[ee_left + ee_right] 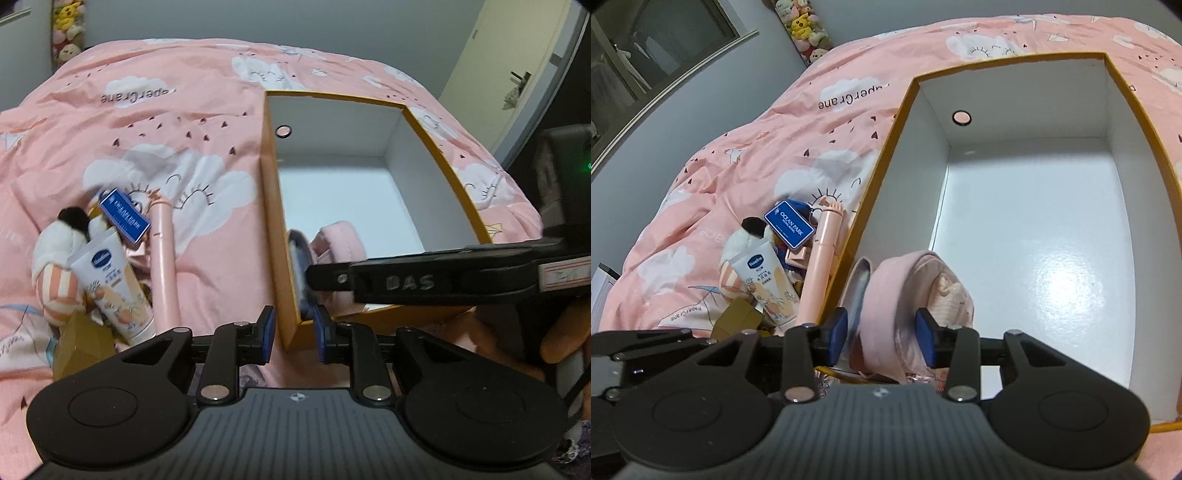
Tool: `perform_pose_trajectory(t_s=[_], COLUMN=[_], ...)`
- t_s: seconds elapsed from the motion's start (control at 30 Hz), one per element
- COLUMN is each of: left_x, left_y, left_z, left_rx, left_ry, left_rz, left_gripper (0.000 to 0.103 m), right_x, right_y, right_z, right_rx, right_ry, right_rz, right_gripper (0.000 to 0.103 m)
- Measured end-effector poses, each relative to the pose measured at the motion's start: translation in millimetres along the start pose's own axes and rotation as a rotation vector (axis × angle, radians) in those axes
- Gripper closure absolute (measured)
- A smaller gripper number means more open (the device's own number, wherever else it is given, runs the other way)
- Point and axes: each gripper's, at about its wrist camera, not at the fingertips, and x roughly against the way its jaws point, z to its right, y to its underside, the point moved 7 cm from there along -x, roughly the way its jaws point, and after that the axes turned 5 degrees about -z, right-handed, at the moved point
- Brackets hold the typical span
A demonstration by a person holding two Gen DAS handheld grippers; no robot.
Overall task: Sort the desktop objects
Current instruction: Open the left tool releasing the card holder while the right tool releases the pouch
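Note:
An orange box (pixel 271 221) with a white inside (pixel 1015 96) lies open on the pink bedspread. A pink padded item (pixel 886 295), like a headset, rests in its near left corner (pixel 340 236). My right gripper (pixel 882 332) straddles that item with its blue pads apart, the left pad clear of it, so it stands open. My left gripper (pixel 293 330) straddles the box's near left wall with a small gap at the right pad, open. One black finger (pixel 406 282) of the right gripper crosses the box's near end in the left wrist view.
Left of the box lies a pile: a blue Ocean Park tag (pixel 123 216), a Vaseline tube (pixel 118 291), a pink stick (pixel 164 266), a plush toy (pixel 55 258) and a small brown box (pixel 81 343). A hand (pixel 517 339) shows at the lower right.

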Motion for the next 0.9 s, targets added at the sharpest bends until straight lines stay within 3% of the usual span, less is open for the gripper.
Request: perform_pose_trajectory(t_s=[0.5, 0.73, 0.9], left_x=[18, 22, 26], left_y=[11, 17, 21], left_z=[-6, -10, -16], left_rx=[0.037, 0.057, 0.076], left_ry=[-0.019, -0.02, -0.024], left_rz=[0.037, 0.04, 0.038], left_gripper=[0.071, 0.071, 0.071], right_x=[32, 24, 18], right_y=[3, 7, 7], right_z=[-14, -18, -22], right_rx=[0.129, 0.146, 0.174], right_ry=[0.125, 0.126, 0.149], right_rz=[0.117, 0.087, 0.091], right_gripper=[0.055, 0.082, 0.084])
